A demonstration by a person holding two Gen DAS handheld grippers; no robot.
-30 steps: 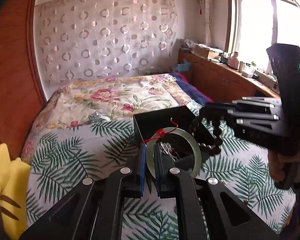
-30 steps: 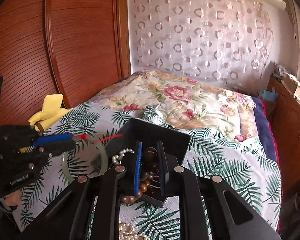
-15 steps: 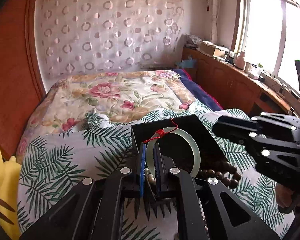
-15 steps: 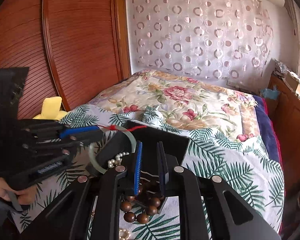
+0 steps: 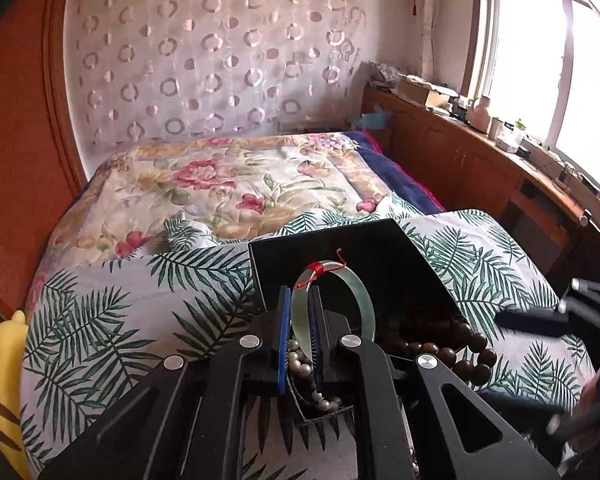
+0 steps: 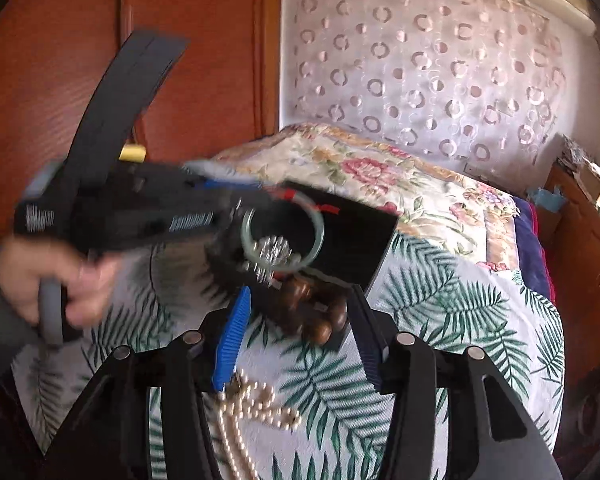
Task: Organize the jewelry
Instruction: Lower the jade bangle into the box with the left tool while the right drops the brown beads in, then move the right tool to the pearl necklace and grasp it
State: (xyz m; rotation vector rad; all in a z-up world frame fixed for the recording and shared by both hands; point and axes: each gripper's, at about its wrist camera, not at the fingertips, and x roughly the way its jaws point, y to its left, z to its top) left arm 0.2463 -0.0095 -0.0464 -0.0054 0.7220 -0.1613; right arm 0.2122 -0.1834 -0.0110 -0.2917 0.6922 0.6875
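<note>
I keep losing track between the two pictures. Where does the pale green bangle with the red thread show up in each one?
Left wrist view: the green bangle is low centre, clamped in the left tongs over the black box.
Right wrist view: the bangle is left of centre, blurred, at the tip of the left tongs over the same box.
Shared landmark: the black box.
</note>
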